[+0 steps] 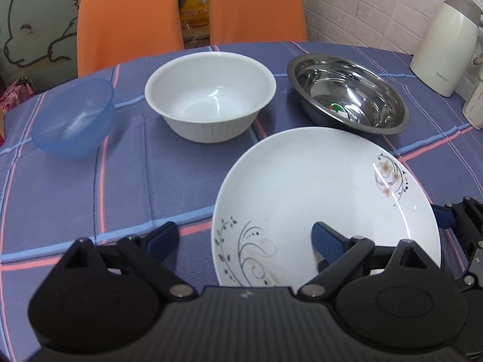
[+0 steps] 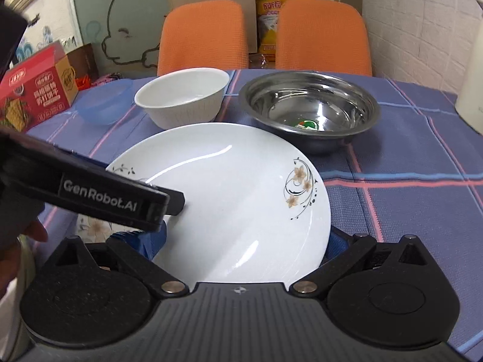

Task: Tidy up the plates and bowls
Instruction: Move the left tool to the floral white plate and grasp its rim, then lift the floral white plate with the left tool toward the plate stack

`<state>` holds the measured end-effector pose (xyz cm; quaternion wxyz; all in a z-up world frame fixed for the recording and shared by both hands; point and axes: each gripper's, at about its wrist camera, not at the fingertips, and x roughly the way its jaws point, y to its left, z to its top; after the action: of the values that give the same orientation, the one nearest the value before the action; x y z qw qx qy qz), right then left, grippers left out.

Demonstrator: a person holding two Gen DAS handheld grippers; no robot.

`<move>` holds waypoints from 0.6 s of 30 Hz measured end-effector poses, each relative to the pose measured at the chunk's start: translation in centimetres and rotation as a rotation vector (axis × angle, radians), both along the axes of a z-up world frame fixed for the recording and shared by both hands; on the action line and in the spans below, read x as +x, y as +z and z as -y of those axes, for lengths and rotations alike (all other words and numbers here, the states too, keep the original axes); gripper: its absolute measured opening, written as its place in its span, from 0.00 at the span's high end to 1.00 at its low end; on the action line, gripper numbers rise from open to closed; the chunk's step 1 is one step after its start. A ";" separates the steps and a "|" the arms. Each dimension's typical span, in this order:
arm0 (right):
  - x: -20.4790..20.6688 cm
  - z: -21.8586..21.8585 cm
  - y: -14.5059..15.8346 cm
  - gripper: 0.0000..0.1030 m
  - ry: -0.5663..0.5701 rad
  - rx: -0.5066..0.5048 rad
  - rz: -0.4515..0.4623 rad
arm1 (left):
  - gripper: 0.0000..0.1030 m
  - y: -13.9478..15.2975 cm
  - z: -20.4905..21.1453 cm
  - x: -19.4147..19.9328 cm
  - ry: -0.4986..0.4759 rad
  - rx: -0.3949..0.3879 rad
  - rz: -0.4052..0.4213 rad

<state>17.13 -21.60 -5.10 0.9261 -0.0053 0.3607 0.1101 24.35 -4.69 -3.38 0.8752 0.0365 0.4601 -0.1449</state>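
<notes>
Floral plate (image 2: 229, 193) sits between right gripper's (image 2: 244, 241) wide fingers (contact unclear); left gripper (image 1: 244, 238), open, straddles its left rim.

The room is bright and even, with white shine streaks on the plate (image 2: 229, 199) and metal bowl (image 2: 311, 111), soft shadows on the bench (image 1: 126, 187), bent lines and dark corners at the edges, and slightly blurry chairs (image 1: 129, 21).
</notes>
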 end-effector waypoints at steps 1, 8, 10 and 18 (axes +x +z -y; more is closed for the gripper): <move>-0.1 0.4 -0.1 0.11 0.009 0.014 0.009 | 0.08 0.0 -0.1 0.0 -0.004 -0.002 0.001; -0.3 0.6 -0.2 0.13 0.006 0.014 0.041 | 0.14 0.0 0.2 -0.2 0.009 -0.008 0.009; -0.5 0.2 -0.2 0.14 0.011 0.027 0.051 | 0.43 0.6 0.6 -0.5 -0.015 -0.061 0.003; -1.6 0.2 0.3 0.13 -0.031 0.074 0.053 | 0.44 1.4 0.9 -0.8 0.002 -0.065 -0.028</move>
<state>15.57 -21.82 -4.76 0.9365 0.0315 0.3320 0.1089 23.57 -5.59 -1.97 0.8695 0.0054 0.4676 -0.1594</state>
